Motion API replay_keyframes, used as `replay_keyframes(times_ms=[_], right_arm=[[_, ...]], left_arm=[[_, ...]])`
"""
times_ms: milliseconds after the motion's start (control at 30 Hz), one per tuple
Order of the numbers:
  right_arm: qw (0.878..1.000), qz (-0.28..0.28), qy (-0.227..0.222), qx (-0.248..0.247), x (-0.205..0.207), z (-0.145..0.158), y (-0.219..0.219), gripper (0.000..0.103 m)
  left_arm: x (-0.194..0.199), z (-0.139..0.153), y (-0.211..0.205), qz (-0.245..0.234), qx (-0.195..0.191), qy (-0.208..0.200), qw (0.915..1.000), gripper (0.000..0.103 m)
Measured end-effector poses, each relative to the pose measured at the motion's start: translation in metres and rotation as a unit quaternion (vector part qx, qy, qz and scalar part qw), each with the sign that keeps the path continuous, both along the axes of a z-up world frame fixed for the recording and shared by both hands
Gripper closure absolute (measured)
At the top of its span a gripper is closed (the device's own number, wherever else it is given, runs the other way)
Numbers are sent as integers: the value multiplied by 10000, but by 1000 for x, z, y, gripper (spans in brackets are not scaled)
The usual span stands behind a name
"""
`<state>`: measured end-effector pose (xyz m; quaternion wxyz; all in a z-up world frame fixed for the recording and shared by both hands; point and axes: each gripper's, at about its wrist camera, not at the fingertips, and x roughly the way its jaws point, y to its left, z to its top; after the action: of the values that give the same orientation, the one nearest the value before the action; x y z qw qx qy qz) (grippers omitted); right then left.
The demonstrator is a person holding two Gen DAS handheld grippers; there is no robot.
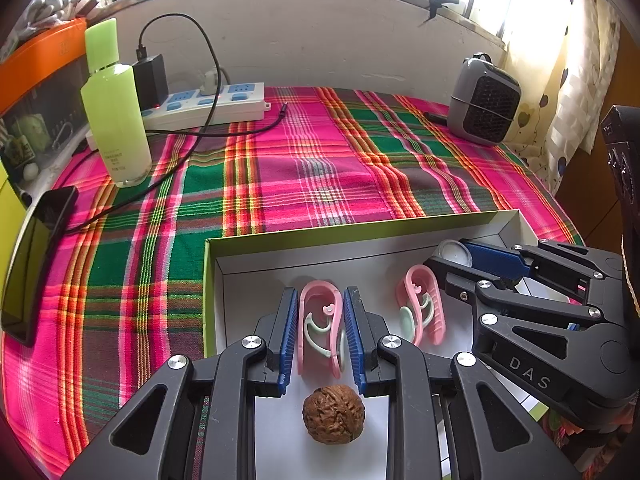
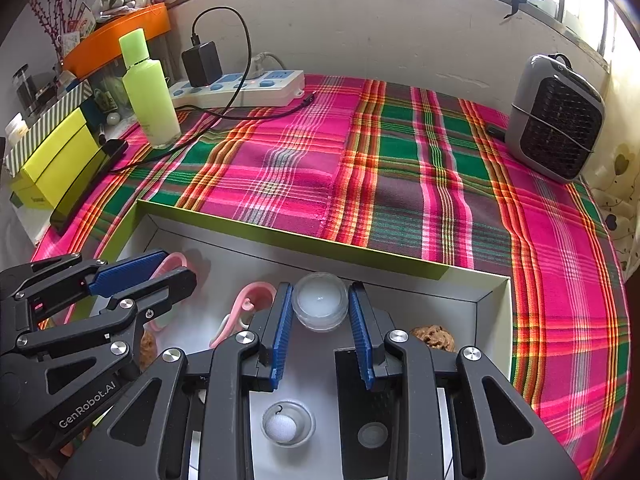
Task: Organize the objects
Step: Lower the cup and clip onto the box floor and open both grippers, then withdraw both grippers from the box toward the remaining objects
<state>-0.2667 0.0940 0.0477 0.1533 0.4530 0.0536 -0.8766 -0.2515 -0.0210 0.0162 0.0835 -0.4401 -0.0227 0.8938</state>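
Both grippers working inside the shallow box (image 1: pixel 360 236).

Left gripper (image 1: pixel 320 328): jaws bracket a pink clip (image 1: pixel 320 320), long axis parallel to the jaws, contact uncertain. Right gripper (image 2: pixel 320 320): jaws flank a small clear jar (image 2: pixel 320 300), narrow gaps showing.

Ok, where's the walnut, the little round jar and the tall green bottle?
walnut (image 1: pixel 333 414), left wrist view, middle of its wrinkly shell.
little round jar (image 2: pixel 320 300), right wrist view, middle of its cloudy top.
tall green bottle (image 1: pixel 116 120), left wrist view, middle of its body.
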Motion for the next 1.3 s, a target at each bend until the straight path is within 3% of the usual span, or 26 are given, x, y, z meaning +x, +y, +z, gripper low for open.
replay_keyframes(times_ms=[267,400,733,1300], right_arm=[[10000,-88,14,-42,0,1,3,73],[9999,-119,30,-27,1,3,3,66],[9996,-201,146,-110,10,10,8,65],[9980,-209,451,-399,49,27,14,60]], left_arm=[[0,0,0,-6,0,-10,10000,80],[1,1,1,-22,9,-4,10000,75],[10,7,1,51,-55,113,9999,64],[51,27,-4,204,-28,441,9988,62]])
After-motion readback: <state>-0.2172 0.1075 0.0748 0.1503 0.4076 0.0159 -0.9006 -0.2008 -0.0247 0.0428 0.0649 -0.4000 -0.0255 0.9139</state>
